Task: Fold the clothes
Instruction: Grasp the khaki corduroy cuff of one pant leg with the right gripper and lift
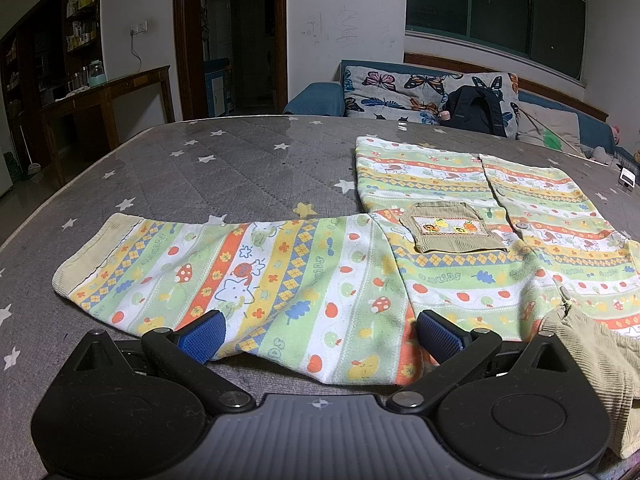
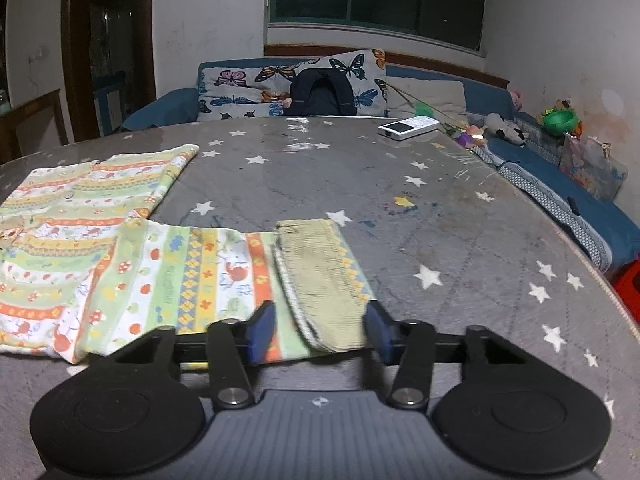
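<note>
Both tongs are gaping wide, gripping nothing: the left tongs (image 1: 320,338) are straddling the near edge of one sleeve (image 1: 240,276), the right tongs (image 2: 318,330) the other sleeve's cuff (image 2: 320,276). The shirt (image 1: 460,240) is lying spread flat on the counter (image 1: 240,168). It is looking light, soft and floppy, so pinching hems and the ribbed cuff should be holding best.
</note>
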Tool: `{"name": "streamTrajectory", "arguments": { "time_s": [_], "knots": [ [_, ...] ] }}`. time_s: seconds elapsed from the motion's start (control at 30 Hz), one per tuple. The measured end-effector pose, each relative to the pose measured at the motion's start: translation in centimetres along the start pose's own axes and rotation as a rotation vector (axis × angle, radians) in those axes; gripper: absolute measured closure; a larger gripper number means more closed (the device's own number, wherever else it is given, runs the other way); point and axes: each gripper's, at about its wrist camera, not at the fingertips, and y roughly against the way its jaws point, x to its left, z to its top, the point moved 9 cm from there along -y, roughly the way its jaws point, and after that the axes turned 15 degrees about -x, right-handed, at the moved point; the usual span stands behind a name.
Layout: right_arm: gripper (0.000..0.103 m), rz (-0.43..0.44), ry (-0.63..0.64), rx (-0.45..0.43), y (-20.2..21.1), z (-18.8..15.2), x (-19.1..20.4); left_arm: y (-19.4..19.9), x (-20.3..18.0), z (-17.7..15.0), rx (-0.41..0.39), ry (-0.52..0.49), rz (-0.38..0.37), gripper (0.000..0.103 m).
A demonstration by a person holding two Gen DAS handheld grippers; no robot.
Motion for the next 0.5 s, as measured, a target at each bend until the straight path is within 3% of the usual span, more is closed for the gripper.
{"name": "streamTrajectory", "arguments": {
  "time_s": [0.2,0.37,0.5],
  "knots": [
    [0.097,-0.012,-0.066,-0.013,0.2,0.7,-2.1,0.0,0.0,0.0,0.0,0.0,0.0,0.0],
    [0.098,0.025,-0.256,-0.038,0.7,2.3,-3.4,0.0,0.0,0.0,0.0,0.0,0.0,0.0],
    [0.099,0.109,-0.39,-0.05,1.2,4.2,-2.9,0.0,0.0,0.0,0.0,0.0,0.0,0.0]
  ]
}}
